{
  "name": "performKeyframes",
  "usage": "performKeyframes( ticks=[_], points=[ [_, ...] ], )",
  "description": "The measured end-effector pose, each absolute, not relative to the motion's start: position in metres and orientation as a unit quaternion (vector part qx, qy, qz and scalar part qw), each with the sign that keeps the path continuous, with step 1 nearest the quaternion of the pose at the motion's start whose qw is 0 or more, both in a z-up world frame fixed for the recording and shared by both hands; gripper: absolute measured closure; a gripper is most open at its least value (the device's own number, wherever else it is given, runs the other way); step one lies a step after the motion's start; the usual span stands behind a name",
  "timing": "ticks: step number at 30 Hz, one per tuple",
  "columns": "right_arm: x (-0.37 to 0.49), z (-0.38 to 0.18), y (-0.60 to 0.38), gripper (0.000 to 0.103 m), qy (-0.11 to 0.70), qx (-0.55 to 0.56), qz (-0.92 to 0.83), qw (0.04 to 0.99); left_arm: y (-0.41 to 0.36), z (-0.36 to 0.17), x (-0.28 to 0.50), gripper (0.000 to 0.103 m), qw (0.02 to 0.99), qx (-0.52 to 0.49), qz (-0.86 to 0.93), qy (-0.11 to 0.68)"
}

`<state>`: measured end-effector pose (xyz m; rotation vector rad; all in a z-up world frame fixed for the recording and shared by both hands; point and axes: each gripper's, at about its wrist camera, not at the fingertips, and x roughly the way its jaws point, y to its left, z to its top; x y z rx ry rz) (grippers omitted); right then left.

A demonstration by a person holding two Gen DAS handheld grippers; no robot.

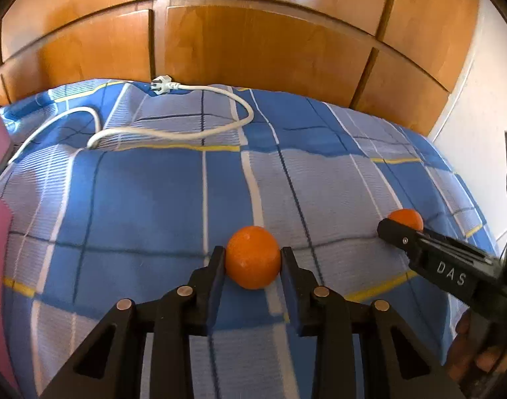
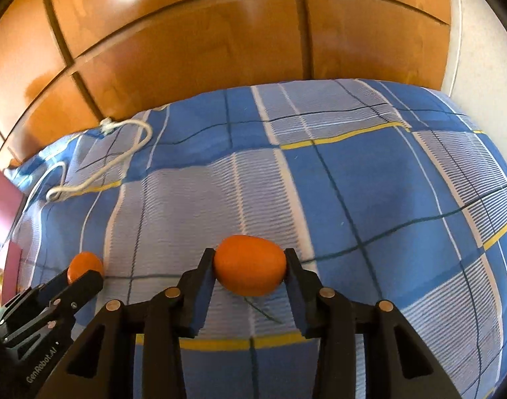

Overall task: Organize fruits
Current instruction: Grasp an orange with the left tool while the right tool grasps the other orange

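Left wrist view: round orange (image 1: 253, 257) sits right between the left gripper (image 1: 253, 259) tips, both black fingers (image 1: 217, 266) touching its sides, pinching it. Fruit rests on the bedspread (image 1: 147, 199), a soft blue-and-pale checked cloth with white and yellow stripes, a bit rumpled. Skin of the orange looks smooth, slightly dimpled, matte. Off to the right, the right gripper (image 1: 391, 227) comes in at a slant, black plastic with white lettering, its tip against a second orange (image 1: 407, 218), partly hidden. White cable (image 1: 173, 133) with plug loops across the far cloth. Glossy wooden cupboard (image 1: 253, 40) panels behind.

Right wrist view: the second orange (image 2: 250, 265), more egg-shaped here, is clamped between the right gripper (image 2: 250, 267) fingers (image 2: 203, 272), both pads on its ends, fruit low over the checked cloth. Far left, the left gripper (image 2: 87, 277) tip covers the lower part of the first orange (image 2: 84, 262). Pink object (image 2: 4, 206) at left edge, unclear what.
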<state>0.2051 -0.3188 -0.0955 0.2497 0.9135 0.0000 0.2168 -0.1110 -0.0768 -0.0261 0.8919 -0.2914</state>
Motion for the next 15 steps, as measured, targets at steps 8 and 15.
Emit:
performKeyframes(
  ticks=[8,15],
  points=[
    [0.168,-0.094,-0.285,0.063,0.452,0.108,0.051,0.884,-0.087,-0.077,0.162,0.07,0.895,-0.014,-0.133,0.426],
    [0.132,-0.093,-0.257,0.062,0.455,0.098,0.077,0.882,-0.059,-0.077,0.109,0.07,0.895,-0.043,-0.119,0.428]
  ],
)
